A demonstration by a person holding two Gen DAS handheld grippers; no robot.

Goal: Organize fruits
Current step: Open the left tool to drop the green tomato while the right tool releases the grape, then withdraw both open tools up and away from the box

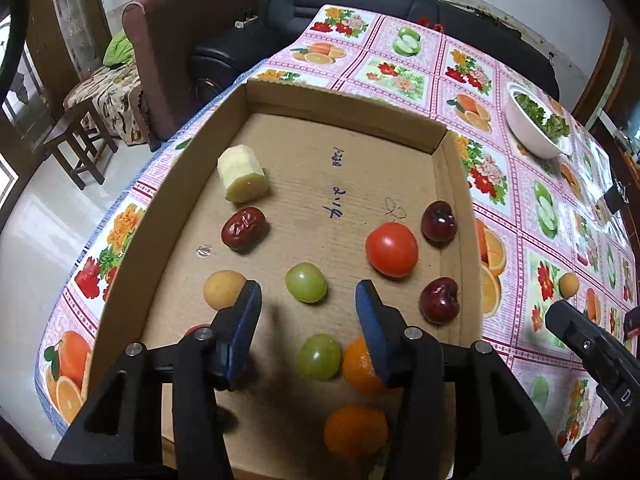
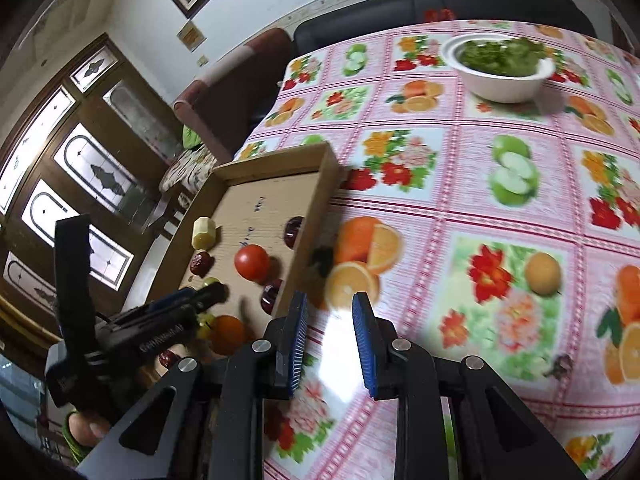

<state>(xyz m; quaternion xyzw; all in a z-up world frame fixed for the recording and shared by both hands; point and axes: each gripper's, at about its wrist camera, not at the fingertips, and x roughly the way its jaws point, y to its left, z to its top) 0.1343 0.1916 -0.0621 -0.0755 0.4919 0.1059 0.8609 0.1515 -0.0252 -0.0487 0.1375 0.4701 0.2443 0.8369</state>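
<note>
A shallow cardboard tray (image 1: 456,184) holds fruit: a peeled pale chunk (image 1: 241,174), a red date (image 1: 244,227), a tomato (image 1: 392,249), two dark cherries (image 1: 439,221) (image 1: 439,299), two green grapes (image 1: 306,282) (image 1: 320,357), a yellow round fruit (image 1: 222,289) and two oranges (image 1: 362,366) (image 1: 355,432). My left gripper (image 1: 308,292) is open and empty above the tray, around the upper grape. My right gripper (image 2: 330,306) is open and empty over the tablecloth, right of the tray (image 2: 320,184). A small yellow fruit (image 2: 543,273) lies on the cloth; it also shows in the left wrist view (image 1: 568,285).
A white bowl of green leaves (image 2: 500,66) stands at the far side of the table; it also shows in the left wrist view (image 1: 532,122). The tablecloth (image 2: 460,208) has printed fruit and flowers. A sofa (image 1: 360,4) and an armchair (image 1: 180,40) stand beyond the table edge.
</note>
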